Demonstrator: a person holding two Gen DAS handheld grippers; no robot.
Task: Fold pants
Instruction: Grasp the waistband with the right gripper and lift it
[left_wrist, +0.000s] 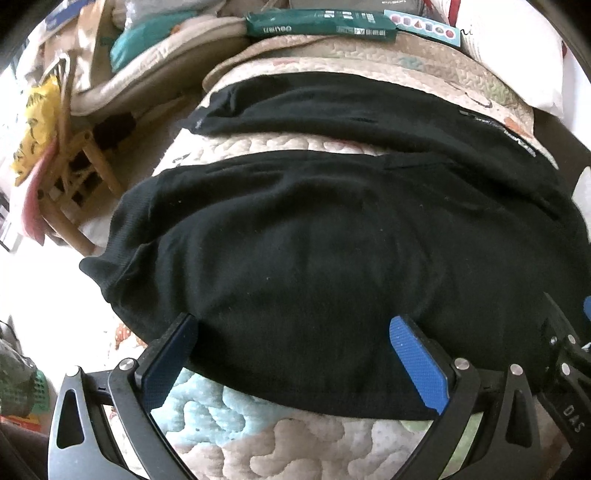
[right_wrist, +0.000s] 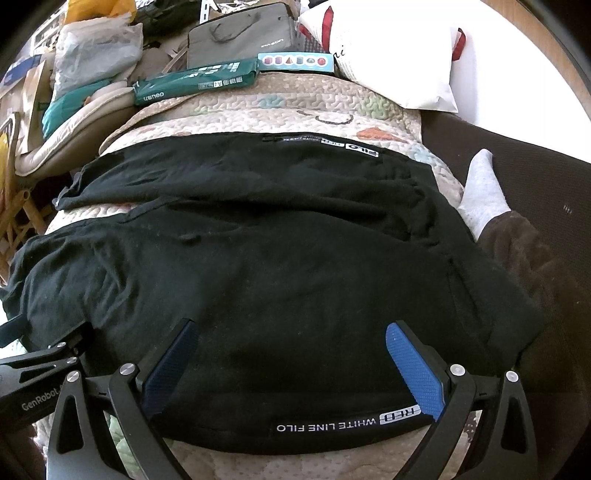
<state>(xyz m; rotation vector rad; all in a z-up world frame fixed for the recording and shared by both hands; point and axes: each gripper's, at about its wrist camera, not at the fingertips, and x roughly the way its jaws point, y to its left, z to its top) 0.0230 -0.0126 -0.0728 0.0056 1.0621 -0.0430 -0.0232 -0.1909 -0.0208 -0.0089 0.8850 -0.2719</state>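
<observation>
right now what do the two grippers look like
Both match: black angular frames with triangular cutouts and silver rivets, each with two blue textured finger pads. The left gripper is printed "GenRobot" on its side, per the right view; the right gripper looks the same.

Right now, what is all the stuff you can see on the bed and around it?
pants: one pair, black, spread flat on the quilt with the two legs lying apart
quilt: one, beige with pastel patches, under the pants
paper pack: one, dark green, at the quilt's far edge
shapes box: one, light blue with coloured shapes, beside the paper pack
bag: one, grey, behind the paper pack
pillow: one, white with red marks, far right
sock: one, white, on a foot at the right of the quilt
left gripper: one, black with blue pads, open over a pant leg
right gripper: one, black with blue pads, open over the waistband end
</observation>
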